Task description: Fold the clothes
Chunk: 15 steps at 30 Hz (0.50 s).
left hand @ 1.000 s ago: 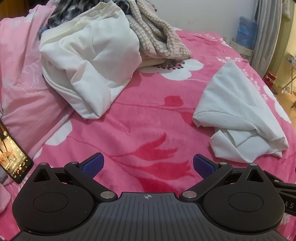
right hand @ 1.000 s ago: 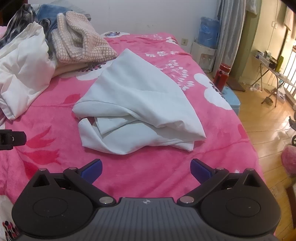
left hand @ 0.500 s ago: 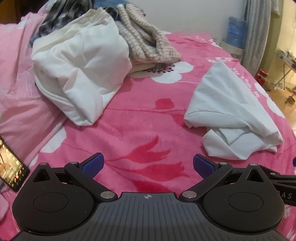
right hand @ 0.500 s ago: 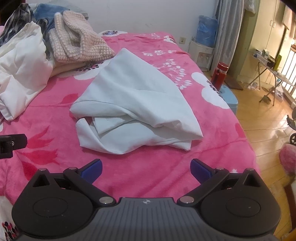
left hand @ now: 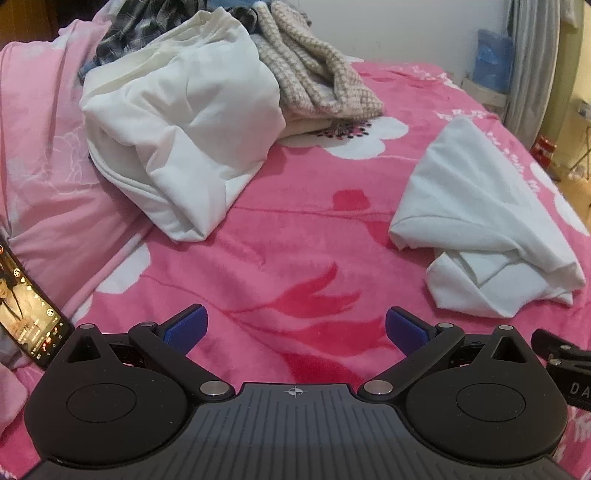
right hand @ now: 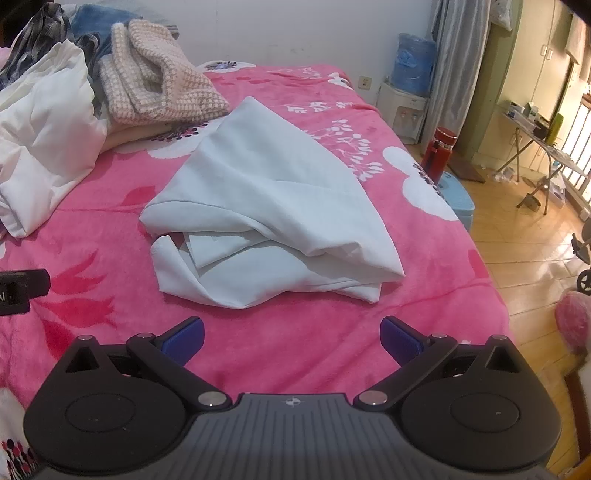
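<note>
A pale white garment (right hand: 266, 206) lies loosely folded on the pink flowered blanket (right hand: 314, 339); it also shows in the left wrist view (left hand: 476, 221) at the right. My right gripper (right hand: 291, 338) is open and empty, just short of the garment's near edge. My left gripper (left hand: 295, 326) is open and empty over bare blanket (left hand: 295, 229), left of the garment. A pile of clothes sits at the back left: a white garment (left hand: 184, 122), a checked knit (left hand: 317, 85) and a plaid shirt (left hand: 136, 29).
A lit phone (left hand: 26, 310) leans at the left by the pink pillow (left hand: 40, 147). The bed's right edge drops to a wooden floor (right hand: 524, 236) with a red flask (right hand: 441, 149), a blue stool (right hand: 456, 197) and a water dispenser (right hand: 410, 92).
The left gripper has swung slightly, so the pile and garment shifted right in its view. The right gripper has edged forward towards the garment. Both stay open.
</note>
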Each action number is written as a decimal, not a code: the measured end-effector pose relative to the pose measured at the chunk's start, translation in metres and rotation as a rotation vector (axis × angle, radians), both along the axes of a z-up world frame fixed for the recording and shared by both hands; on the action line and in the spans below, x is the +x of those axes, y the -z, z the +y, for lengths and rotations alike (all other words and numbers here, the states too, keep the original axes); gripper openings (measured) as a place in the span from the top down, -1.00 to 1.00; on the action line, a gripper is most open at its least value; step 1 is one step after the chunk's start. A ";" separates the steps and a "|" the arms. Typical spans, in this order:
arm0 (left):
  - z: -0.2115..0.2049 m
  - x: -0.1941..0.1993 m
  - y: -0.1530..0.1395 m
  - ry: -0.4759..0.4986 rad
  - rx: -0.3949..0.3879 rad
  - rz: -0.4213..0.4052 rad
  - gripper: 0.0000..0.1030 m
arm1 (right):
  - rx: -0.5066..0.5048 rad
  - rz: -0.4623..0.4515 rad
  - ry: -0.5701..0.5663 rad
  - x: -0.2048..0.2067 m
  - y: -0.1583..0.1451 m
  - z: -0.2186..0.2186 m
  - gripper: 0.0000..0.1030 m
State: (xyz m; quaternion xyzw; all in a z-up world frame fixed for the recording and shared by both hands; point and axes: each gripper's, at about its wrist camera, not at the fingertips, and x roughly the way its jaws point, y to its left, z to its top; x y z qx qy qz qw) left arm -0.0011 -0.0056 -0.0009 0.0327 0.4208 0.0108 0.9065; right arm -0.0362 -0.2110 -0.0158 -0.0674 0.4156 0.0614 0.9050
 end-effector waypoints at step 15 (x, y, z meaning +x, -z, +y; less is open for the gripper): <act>-0.002 0.000 0.003 0.017 -0.011 0.016 -1.00 | 0.000 0.003 0.002 0.000 0.000 -0.002 -1.00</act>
